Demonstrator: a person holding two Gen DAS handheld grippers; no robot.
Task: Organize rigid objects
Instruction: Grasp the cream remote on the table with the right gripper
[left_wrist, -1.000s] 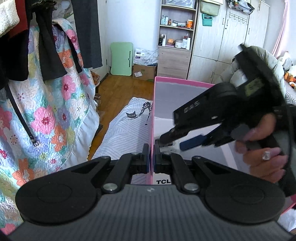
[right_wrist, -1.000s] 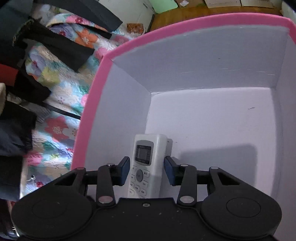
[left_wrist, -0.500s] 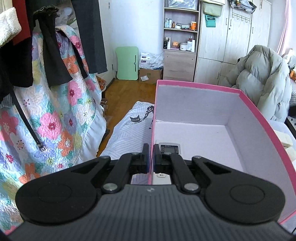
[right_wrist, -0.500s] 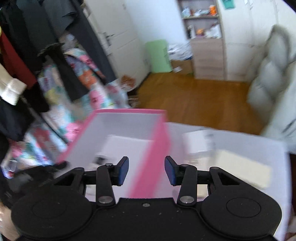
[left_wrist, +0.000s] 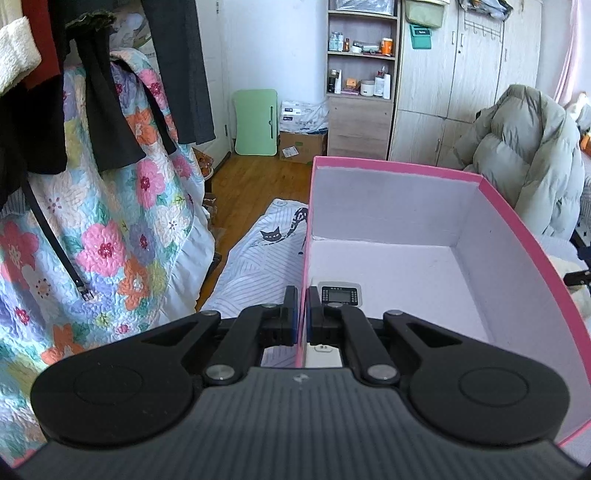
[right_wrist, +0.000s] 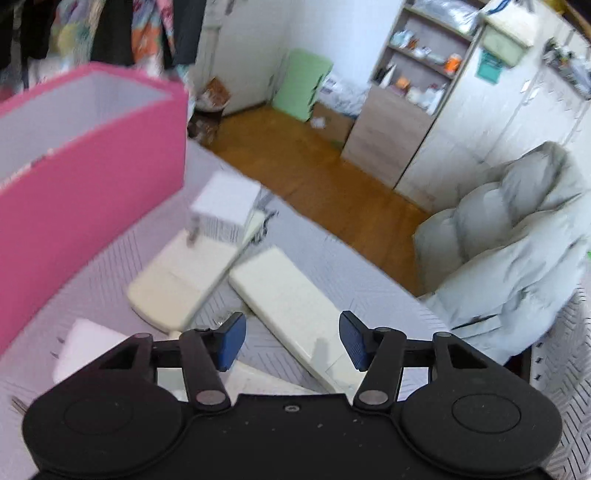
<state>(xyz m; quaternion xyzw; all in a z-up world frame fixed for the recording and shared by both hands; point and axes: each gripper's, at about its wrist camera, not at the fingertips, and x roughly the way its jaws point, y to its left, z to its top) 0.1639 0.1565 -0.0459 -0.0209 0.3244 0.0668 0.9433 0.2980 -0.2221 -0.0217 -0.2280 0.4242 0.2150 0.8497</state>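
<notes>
My left gripper (left_wrist: 302, 310) is shut on the left wall of the pink box (left_wrist: 517, 236), one finger outside and one inside. A white remote (left_wrist: 338, 295) lies on the box floor just inside that wall. My right gripper (right_wrist: 291, 338) is open and empty, outside the pink box (right_wrist: 92, 166), above several cream and white flat objects on the bed: a long cream slab (right_wrist: 291, 299), a cream piece (right_wrist: 177, 280) to its left, a small white box (right_wrist: 227, 201) and a white plug adapter (right_wrist: 85, 350).
A grey puffy jacket (right_wrist: 517, 236) lies at the right on the bed. A floral quilt (left_wrist: 92, 240) and dark clothes hang at the left. Wooden floor, a green folded table (left_wrist: 256, 123) and a shelf cabinet (left_wrist: 360, 92) stand beyond.
My right gripper let go of the white remote inside the box, lifted out and swung right over the objects on the bed, jaws wider. My left gripper stayed clamped on the box wall.
</notes>
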